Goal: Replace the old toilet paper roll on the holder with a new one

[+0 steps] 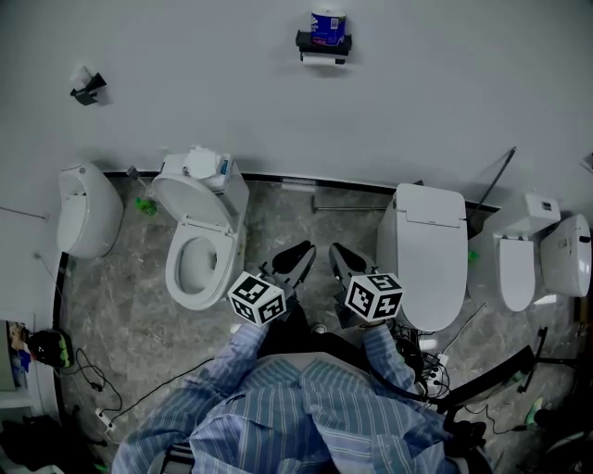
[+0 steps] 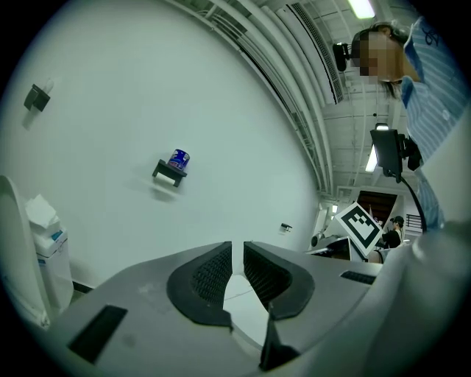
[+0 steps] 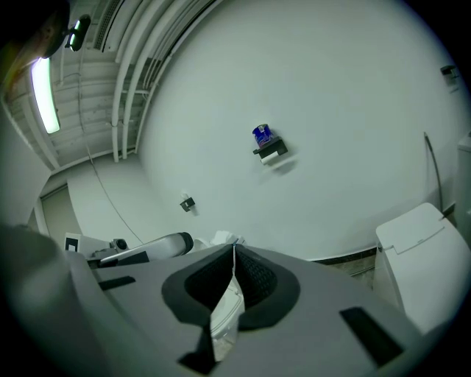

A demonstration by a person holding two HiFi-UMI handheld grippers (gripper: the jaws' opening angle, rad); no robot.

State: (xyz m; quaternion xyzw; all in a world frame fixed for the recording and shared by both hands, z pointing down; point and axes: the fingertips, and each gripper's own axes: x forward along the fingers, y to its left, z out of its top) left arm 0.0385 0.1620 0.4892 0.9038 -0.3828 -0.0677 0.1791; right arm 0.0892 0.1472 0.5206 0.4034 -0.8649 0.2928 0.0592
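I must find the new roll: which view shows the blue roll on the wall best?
The head view: the blue roll is largest there, standing on the black holder. Both gripper views show it only as a small, distant blue spot.

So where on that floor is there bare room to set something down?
Bare floor lies between the open toilet and the closed toilet. Another free patch sits left of the open toilet. Cables crowd the lower right, and more trail along the lower left.
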